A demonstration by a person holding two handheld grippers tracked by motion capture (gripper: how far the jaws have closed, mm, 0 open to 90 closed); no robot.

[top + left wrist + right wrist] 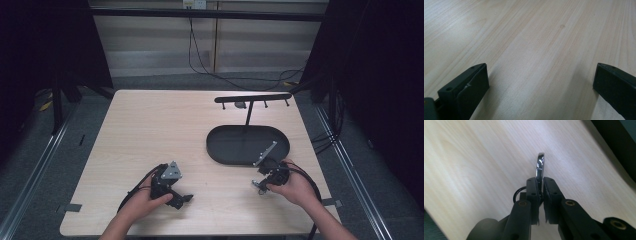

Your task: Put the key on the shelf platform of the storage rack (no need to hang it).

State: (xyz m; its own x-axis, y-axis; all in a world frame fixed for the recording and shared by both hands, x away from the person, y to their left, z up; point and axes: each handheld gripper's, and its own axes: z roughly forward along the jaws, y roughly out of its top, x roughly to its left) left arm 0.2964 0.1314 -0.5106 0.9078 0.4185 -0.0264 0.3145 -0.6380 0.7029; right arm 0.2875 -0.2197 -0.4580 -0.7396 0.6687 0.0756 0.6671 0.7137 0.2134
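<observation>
My right gripper [540,185] clamped on metal clip [540,166] — at 5 o'clock off black tray [220,145]; left gripper [541,82] jaws wide, nothing between.

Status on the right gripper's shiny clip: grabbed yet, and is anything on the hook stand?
Done: the right gripper is shut on the chrome clip, which has a dark ring beside the fingers. In hand: clip held low over the wooden table, near the black oval tray. Left: the hook stand shows one small item under its bar, too small to identify; the clip isn't there yet. The left gripper is open, idle.
</observation>
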